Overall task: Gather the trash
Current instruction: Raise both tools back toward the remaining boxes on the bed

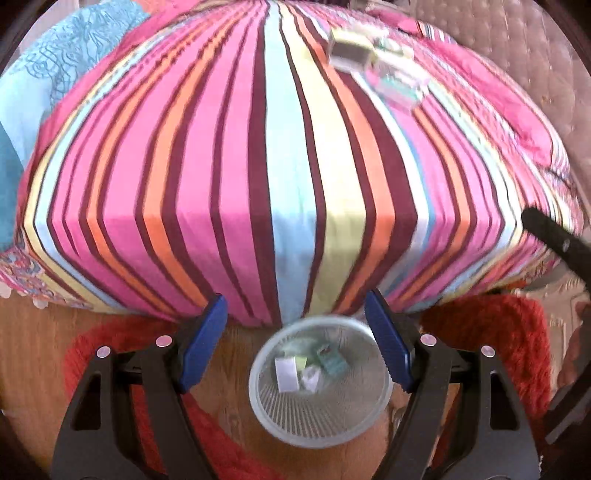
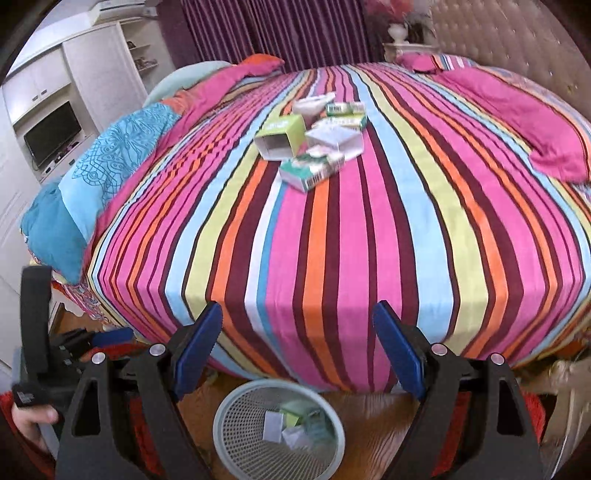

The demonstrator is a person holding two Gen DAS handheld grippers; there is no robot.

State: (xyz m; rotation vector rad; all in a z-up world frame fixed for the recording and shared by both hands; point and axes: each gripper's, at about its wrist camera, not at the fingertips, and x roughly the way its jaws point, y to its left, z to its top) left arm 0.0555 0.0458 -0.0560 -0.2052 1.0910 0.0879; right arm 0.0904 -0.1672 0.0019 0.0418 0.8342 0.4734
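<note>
A pile of empty cardboard boxes (image 2: pixel 314 142), green and white, lies in the middle of the striped bed (image 2: pixel 332 240); it shows blurred at the top of the left wrist view (image 1: pixel 373 66). A pale mesh wastebasket (image 2: pixel 279 428) stands on the wood floor at the bed's foot, with a few pieces of trash inside; it also shows in the left wrist view (image 1: pixel 319 380). My left gripper (image 1: pixel 295 339) is open and empty above the basket. My right gripper (image 2: pixel 297 347) is open and empty, above the basket and facing the bed.
A red shaggy rug (image 1: pixel 491 332) lies around the basket. Blue and pink pillows (image 2: pixel 107 162) sit along the bed's left side, a pink one (image 2: pixel 546 129) on the right. White cabinets with a TV (image 2: pixel 51 133) stand far left, a padded headboard (image 2: pixel 509 33) behind.
</note>
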